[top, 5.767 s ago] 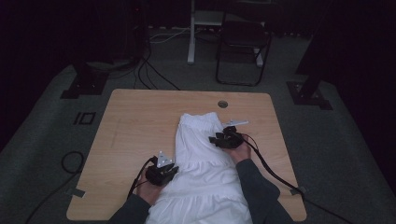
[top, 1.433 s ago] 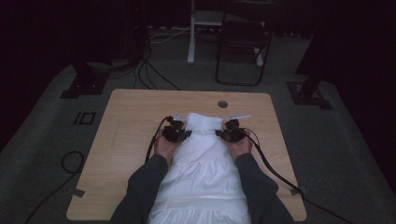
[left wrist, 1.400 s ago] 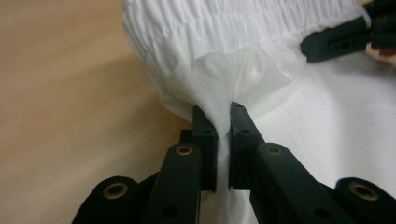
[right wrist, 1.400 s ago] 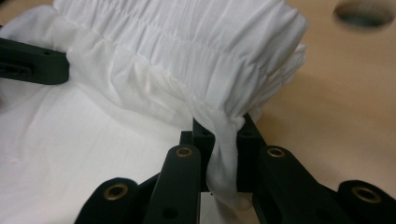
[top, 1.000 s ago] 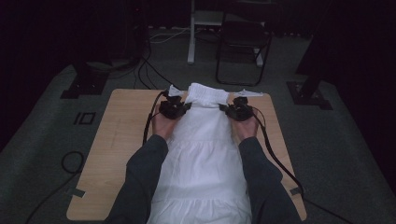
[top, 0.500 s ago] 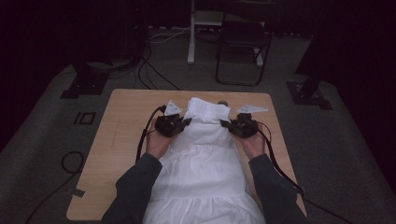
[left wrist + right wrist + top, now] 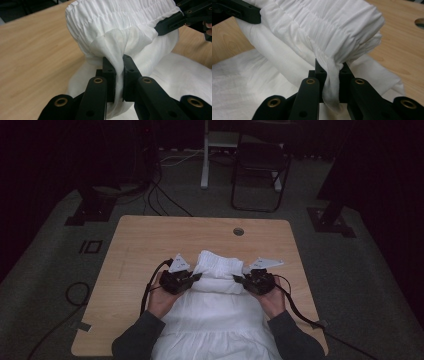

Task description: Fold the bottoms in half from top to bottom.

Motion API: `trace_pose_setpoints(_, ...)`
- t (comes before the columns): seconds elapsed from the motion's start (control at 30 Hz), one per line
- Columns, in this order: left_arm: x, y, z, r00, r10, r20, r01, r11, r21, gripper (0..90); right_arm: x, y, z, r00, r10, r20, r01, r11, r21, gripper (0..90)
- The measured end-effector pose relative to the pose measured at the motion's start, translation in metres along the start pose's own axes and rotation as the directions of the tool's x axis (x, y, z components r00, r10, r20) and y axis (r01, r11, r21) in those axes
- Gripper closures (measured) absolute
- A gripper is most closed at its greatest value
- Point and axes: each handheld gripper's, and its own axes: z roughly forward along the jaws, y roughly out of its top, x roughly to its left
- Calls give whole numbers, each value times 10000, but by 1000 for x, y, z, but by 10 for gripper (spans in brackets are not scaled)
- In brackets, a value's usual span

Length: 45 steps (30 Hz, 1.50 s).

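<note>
A white garment [image 7: 220, 312] with a gathered, elastic top band [image 7: 219, 262] lies down the middle of the wooden table [image 7: 150, 240]. Its top end is folded back toward the person. My left gripper [image 7: 197, 277] is shut on the left side of that folded end, with cloth [image 7: 119, 62] pinched between the jaws. My right gripper [image 7: 237, 278] is shut on the right side, a strip of white fabric [image 7: 331, 82] hanging between its jaws. The gathered band [image 7: 324, 27] bulges above the right jaws. In the left gripper view the other gripper's jaws [image 7: 175, 21] hold the far side.
A round cable hole [image 7: 238, 231] sits near the table's far edge. A folding chair [image 7: 260, 165] and stand bases [image 7: 90, 207] are on the carpet beyond. Cables [image 7: 300, 312] trail from both grippers over the table's near side.
Both grippers have come back toward the person from the far end of the table, drawing the garment's top end over itself into a fold.
</note>
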Motion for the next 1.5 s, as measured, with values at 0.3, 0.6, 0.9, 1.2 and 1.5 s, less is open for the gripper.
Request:
trace_pose_setpoints(0.3, -10, -36, 7, 9986, -410, 329, 384, 9962, 783, 835, 11, -29, 12, 9995, 30, -309, -5, 9967, 813, 830)
trace_pose_setpoints(0.6, -17, -75, 30, 9951, -707, 697, 515, 9677, 2467, 828, 21, -62, 29, 9987, -41, -508, 137, 9815, 1910, 823)
trace_pose_setpoints(0.9, -8, -74, 47, 9996, 59, 275, -132, 9623, 2716, 828, 20, -66, 44, 9986, -194, -492, 310, 9685, 2470, 818)
trace_pose_setpoints(1.2, 9, -63, 60, 9998, -157, -137, 187, 9661, 2574, 826, 2, -48, 67, 9978, -573, 336, 480, 9717, 2312, 820)
trace_pose_setpoints(1.5, 45, -42, 82, 9979, -73, -640, 248, 9606, 2769, 827, -21, -24, 94, 9962, -253, 839, 68, 9768, 2138, 821)
